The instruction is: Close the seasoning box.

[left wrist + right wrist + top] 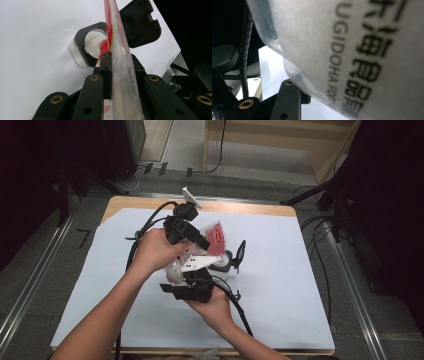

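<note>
your forearms come in from the bottom of the high view, over a white sheet (280, 285) spread on the wooden table (240, 209). your left gripper (200, 240) sits high at centre and your right gripper (197, 277) just below it, both meeting on a plastic food pouch (212, 236) with a red label. just right of the pouch stands a small clear container (223, 264) with its black hinged lid (240, 253) flipped up.

in the left gripper view, your left gripper (117, 72) is clenched on the pouch (122, 75), which you see edge-on between the black jaws, rising up the middle of the frame with its red print at the top. beyond it, the container (86, 50) rests on the white sheet (35, 45), its opening facing you and the lid (140, 22) standing open behind it. the pouch's lower red edge hangs right in front of that opening; you cannot tell if it touches.

in the right gripper view, the pouch (352, 50) presses close to the lens, pale with dark printed lettering. one black jaw shows under its lower edge, so your right gripper (312, 97) appears to be grasping the pouch too.
</note>
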Motion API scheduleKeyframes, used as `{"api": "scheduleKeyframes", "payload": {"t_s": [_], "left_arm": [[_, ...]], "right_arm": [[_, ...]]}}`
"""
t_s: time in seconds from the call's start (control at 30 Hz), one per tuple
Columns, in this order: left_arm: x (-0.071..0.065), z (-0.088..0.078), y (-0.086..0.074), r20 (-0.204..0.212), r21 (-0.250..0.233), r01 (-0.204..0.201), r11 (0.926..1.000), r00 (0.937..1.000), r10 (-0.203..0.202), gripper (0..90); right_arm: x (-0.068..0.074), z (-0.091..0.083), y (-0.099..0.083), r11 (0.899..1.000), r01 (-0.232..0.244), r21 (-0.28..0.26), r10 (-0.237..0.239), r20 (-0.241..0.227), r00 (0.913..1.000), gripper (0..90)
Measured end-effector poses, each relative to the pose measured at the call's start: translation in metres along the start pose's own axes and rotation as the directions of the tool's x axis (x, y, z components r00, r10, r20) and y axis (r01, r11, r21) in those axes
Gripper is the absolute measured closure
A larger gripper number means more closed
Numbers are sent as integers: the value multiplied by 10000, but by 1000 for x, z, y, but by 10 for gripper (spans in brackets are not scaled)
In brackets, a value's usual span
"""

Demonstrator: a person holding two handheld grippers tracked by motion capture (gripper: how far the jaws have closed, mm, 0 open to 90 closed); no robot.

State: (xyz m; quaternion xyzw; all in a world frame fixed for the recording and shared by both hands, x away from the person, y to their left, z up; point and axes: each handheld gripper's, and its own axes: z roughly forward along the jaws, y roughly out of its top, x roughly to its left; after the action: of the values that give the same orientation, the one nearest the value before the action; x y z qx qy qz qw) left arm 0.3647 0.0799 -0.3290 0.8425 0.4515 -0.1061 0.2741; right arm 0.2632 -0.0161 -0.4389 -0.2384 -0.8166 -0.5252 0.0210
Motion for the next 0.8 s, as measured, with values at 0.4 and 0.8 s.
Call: {"api": "scheduleKeyframes", "payload": {"t_s": [0.4,0.8], "left_arm": [[1,0,-3,47,-58,27,10000,10000,-27,783],[0,0,-5,30,-101,86,9999,10000,-85,781]], "right_arm": [[1,1,-1,10000,73,67,-74,47,10000,630],[2,0,-2,9998,136,174,-137,45,9999,631]]}}
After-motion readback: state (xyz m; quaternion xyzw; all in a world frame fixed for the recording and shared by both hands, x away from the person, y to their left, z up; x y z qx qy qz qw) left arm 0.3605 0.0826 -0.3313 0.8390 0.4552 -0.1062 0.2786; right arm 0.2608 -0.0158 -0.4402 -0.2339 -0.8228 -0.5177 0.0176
